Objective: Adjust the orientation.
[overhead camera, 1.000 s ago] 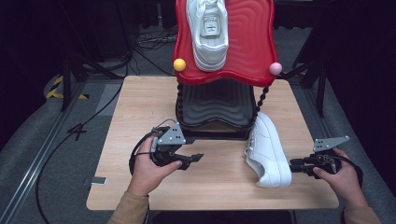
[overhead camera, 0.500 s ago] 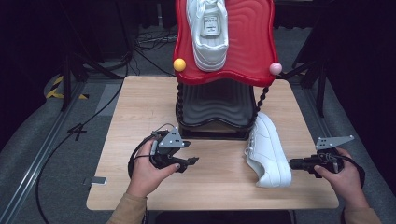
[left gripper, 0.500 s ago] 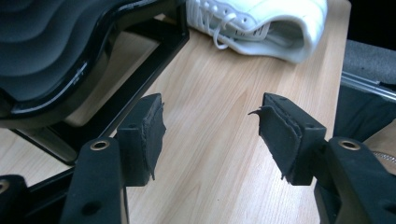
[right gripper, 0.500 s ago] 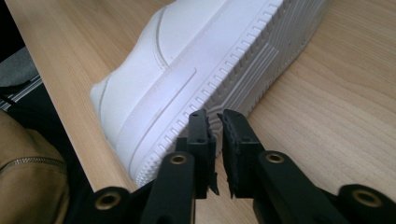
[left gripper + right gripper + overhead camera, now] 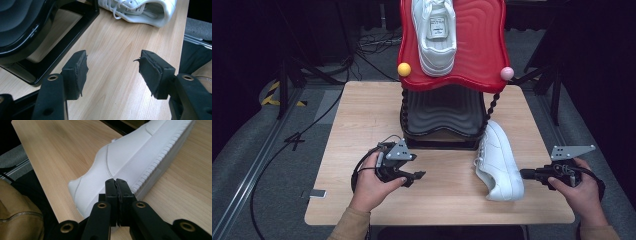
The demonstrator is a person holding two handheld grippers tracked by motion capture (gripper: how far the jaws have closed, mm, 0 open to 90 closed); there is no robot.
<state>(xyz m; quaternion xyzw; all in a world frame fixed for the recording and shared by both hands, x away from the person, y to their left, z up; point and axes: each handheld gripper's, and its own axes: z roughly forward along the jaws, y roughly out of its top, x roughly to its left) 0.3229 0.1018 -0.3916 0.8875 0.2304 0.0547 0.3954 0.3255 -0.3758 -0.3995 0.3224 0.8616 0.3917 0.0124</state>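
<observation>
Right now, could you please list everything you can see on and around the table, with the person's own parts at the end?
Sneaker on table: one, white, tipped on its side on the right of the table, before the rack.
Sneaker on rack: one, white, on the red top tier.
Shoe rack: one, red wavy top tier, black lower tier, at the table's back.
Knobs: two, yellow and pink, at the red tier's front corners.
Table: one, light wood.
Left claw: one, black, jaws open over bare wood.
Right claw: one, black, jaws shut, at the table sneaker's heel.
Hands: two, left, right.
</observation>
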